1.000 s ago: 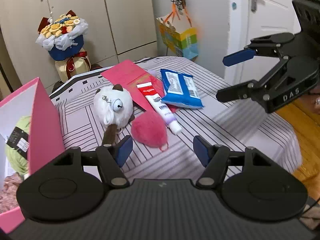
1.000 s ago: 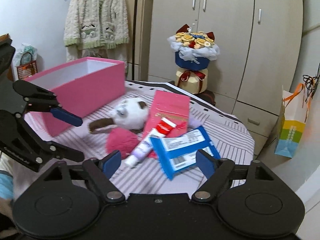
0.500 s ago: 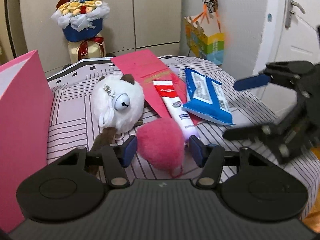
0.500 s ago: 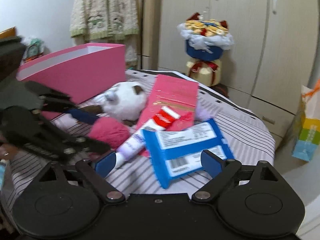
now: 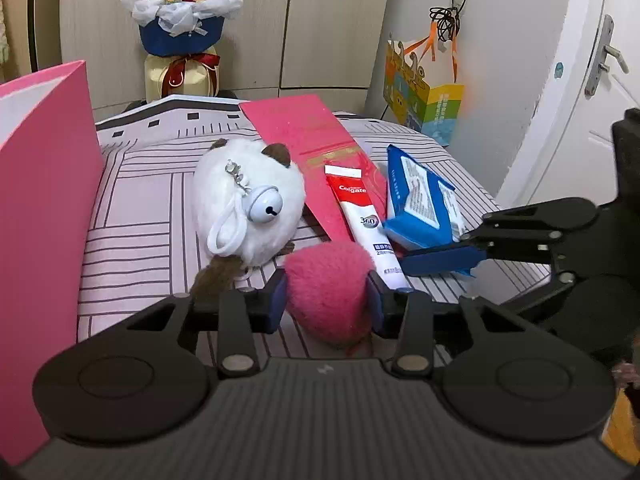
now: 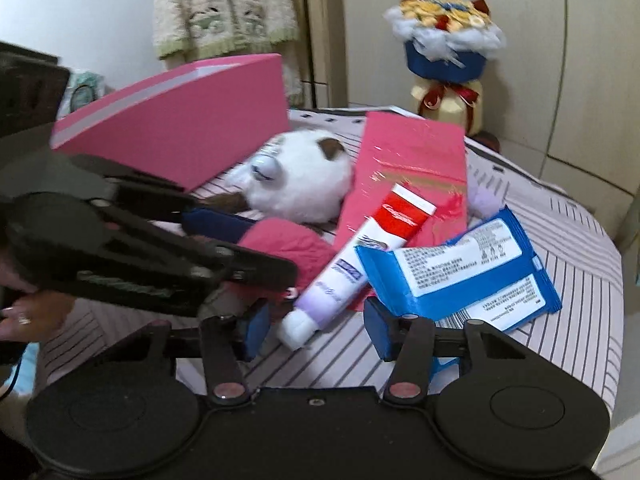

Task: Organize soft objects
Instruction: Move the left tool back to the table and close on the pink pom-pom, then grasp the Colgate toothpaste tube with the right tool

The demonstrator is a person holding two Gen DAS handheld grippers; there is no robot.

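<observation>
Left tongs (image 5: 326, 300) closing, clamp pink pompom (image 5: 328, 288); right tongs (image 6: 316, 326) closing, straddle toothpaste tube (image 6: 340, 276), contact unclear.

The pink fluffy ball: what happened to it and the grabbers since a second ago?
The left gripper came down around the pink fluffy ball, its jaws just closing until the pads press its sides. The right gripper dropped toward the toothpaste tube, jaws just closing, not yet pinching it. The white plush toy, blue wipes pack and pink box stayed put.
</observation>
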